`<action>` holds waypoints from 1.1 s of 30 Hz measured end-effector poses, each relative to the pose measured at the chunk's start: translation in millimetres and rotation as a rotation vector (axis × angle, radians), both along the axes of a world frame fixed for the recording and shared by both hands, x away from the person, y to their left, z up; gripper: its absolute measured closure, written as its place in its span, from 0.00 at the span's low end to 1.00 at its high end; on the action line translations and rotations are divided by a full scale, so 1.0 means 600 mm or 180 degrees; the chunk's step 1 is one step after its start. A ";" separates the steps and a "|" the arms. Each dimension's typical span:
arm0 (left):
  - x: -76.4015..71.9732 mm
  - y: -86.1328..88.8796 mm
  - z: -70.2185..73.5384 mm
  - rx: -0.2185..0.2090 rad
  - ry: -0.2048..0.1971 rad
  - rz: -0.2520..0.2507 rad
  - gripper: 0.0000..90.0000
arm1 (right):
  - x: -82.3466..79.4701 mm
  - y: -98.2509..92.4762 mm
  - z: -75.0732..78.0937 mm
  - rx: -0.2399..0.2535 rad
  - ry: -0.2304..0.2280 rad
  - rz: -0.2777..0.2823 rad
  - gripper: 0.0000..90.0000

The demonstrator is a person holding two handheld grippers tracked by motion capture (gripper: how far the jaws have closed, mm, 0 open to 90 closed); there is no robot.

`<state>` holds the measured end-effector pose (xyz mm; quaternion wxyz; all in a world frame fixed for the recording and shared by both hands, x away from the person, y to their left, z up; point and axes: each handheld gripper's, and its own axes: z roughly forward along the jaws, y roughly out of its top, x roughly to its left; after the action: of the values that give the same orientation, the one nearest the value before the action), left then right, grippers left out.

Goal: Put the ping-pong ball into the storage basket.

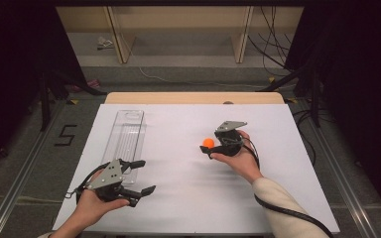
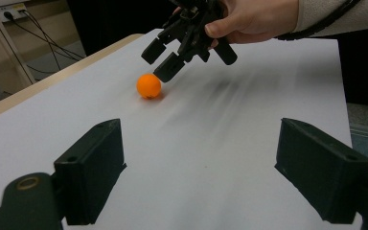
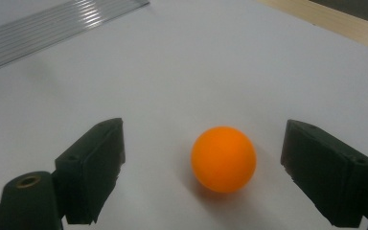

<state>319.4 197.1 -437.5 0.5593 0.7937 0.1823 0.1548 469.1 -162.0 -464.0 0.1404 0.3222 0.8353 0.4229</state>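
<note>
Orange and round, the little ball (image 1: 208, 143) sits on the white sheet (image 1: 188, 188) that covers the table. It looks smooth and a bit shiny, like plastic. I see my right gripper (image 1: 213, 148) just beside it, tipped down at the ball. In the right gripper view the ball (image 3: 224, 159) lies on the sheet between the two black jaws, nearer the right one. The jaws stand wide apart and do not touch it. They are blocky and dull black, with flat faces.

My left gripper (image 1: 141, 176) is near the front edge of the sheet, well apart from the ball. Its jaws are spread wide too, with nothing between them. A flat grey plate with three corners sits on top of it.

A long clear tray (image 1: 124, 136) lies on the left side of the sheet. It looks like see-through plastic with thin ridges along its floor. A strip of pale wood (image 1: 193, 97) shows at the far edge of the table.
</note>
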 end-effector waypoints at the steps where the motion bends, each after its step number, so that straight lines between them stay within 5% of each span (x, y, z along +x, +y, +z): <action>1: 0.000 0.000 0.000 0.0001 0.0000 0.0000 0.18 | 0.000 0.000 0.000 0.0000 0.0000 0.0000 0.18; 33: 0.000 0.000 0.000 -0.0005 0.0007 -0.0005 0.18 | 0.025 0.007 -0.020 -0.0059 0.0090 -0.0071 0.18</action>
<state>319.4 196.9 -437.6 0.5599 0.7936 0.1824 0.1534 484.4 -157.7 -476.1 0.1362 0.3361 0.8374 0.4089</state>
